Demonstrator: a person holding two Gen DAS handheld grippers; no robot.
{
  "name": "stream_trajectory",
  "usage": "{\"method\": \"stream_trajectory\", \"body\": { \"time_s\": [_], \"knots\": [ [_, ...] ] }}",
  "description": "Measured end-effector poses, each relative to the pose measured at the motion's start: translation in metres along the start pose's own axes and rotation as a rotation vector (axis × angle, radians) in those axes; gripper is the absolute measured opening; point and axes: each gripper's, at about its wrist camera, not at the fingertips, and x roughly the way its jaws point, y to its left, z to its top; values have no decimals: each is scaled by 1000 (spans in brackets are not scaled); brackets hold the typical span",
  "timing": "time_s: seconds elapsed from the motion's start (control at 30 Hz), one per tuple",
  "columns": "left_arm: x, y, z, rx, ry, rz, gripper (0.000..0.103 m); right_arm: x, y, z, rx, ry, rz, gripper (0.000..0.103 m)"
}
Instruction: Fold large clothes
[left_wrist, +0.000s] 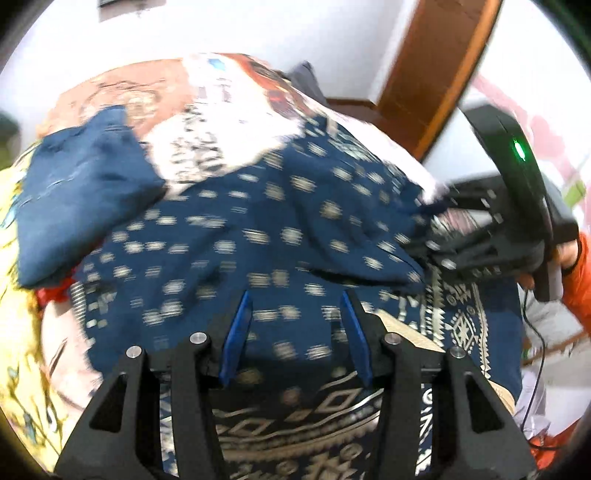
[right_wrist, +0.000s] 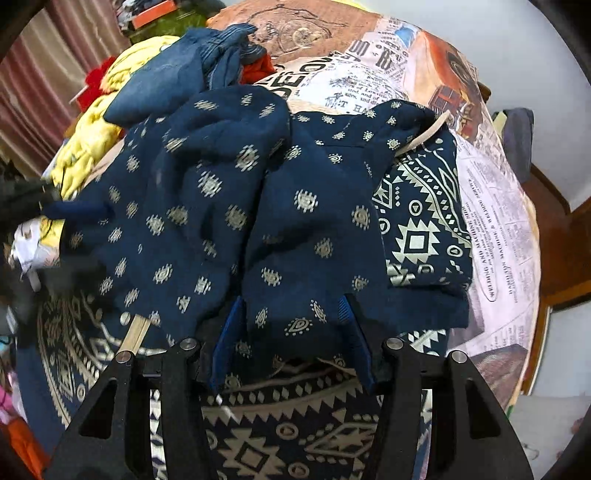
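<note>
Both jaws gape wide and hold nothing above the soft, floppy dark blue cloth with pale gold patterns (right_wrist: 229, 206), best pinched at its edges.

Left gripper (left_wrist: 295, 306) — black angular frame with triangular cut-outs, round silver screw heads at the joints, two flat blue fingers (left_wrist: 236, 332); the right gripper (right_wrist: 291, 314) is built alike, its blue fingers (right_wrist: 227, 339) ridged along the edge; seen from the left wrist, its black body carries a glowing green light (left_wrist: 520, 150); a thin black cable (left_wrist: 535, 354) hangs below; bare hand (left_wrist: 567, 253), orange sleeve (left_wrist: 581, 280).
</note>
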Motion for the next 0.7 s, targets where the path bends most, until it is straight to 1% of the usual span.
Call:
{"method": "stream_trajectory", "body": {
  "time_s": [0.07,0.17,0.27,0.33,0.4,0.43,0.47,0.53,0.63,0.7],
  "knots": [
    [-17,23,0,-64,-37,41,55,-9,0,-1,-15,-9,-1,50],
    [-37,61,2,-153,-82,117,57,-25,-10,2,-7,-55,-5,50],
    [-46,92,2,-239,-94,170,57,-43,-28,10,42,-115,11,50],
    [-50,115,-1,-303,-105,187,57,-53,-39,15,73,-154,2,50],
    [-48,138,-5,-376,-116,203,66,-58,-54,23,106,-188,-13,52],
    [-47,145,-8,-404,-118,208,67,-59,-58,26,122,-198,-20,55],
    [-42,157,-13,-448,-112,211,68,-57,-66,30,144,-206,-29,58],
    [-29,172,-19,-509,-79,187,68,-50,-80,38,191,-207,-43,58],
    [-6,193,-34,-617,-30,114,68,-29,-103,47,275,-175,-33,58],
    [10,206,-44,-695,-2,100,68,-12,-117,53,321,-142,-11,58]
  ]
}}
